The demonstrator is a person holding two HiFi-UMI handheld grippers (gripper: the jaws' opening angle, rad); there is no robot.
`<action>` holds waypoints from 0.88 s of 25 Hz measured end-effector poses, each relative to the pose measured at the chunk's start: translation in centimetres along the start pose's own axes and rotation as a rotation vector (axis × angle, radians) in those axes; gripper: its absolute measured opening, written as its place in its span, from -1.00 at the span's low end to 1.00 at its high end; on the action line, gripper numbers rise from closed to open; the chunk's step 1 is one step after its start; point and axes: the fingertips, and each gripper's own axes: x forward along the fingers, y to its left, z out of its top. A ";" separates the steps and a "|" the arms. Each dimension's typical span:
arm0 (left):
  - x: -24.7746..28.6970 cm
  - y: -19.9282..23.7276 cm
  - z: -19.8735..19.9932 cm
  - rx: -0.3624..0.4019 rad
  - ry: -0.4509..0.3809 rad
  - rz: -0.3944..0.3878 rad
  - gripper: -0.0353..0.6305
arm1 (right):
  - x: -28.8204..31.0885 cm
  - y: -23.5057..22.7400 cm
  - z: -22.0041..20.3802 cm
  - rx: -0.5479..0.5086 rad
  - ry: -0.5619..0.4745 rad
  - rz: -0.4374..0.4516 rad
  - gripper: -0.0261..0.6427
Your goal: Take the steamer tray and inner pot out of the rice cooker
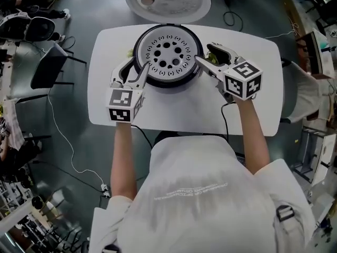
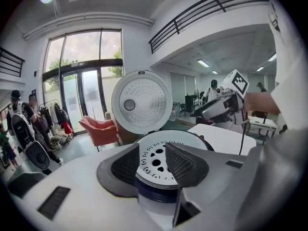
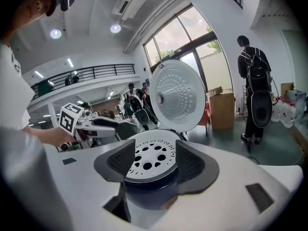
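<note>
White plastic steamer tray (image 1: 167,54), full of holes, sits flat in the mouth of the rice cooker (image 1: 138,45). The lid (image 1: 168,1) is swung open past the far side. The cooker stands at the middle of the tabletop's (image 1: 174,109) far edge. The inner pot is presumably under the tray; it is not seen directly.

Step in hand, as I read it: reaching for the tray, nothing lifted yet.
- Left gripper (image 1: 138,67): jaws apart, nothing clamped, tips at the tray's left rim; touching or just short, cannot tell.
- Right gripper (image 1: 206,54): jaws apart, nothing clamped, tips at the right rim.
- Each gripper view shows the tray's edge framed between open pads.

Next move likely calls for each pair of jaws to straddle the thin rim, close together, then lift level and straight up.

Room:
- The near half of the tabletop is bare, good for setting down.
- The open lid blocks the far side.
- Little margin behind the cooker before the far edge.
- Small green bits beside the cooker, unidentified.
</note>
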 end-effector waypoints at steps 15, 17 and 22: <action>4.2 6.8 -2.0 0.028 -0.059 -0.242 -0.38 | 8.0 -4.7 -4.7 -0.027 0.368 -0.303 0.10; 4.5 7.5 -2.1 0.033 -0.062 -0.268 -0.39 | 8.4 -4.8 -5.1 -0.008 0.400 -0.317 0.10; 5.6 7.2 -2.3 0.027 -0.064 -0.323 -0.39 | 7.8 -6.2 -5.4 -0.039 0.469 -0.390 -0.10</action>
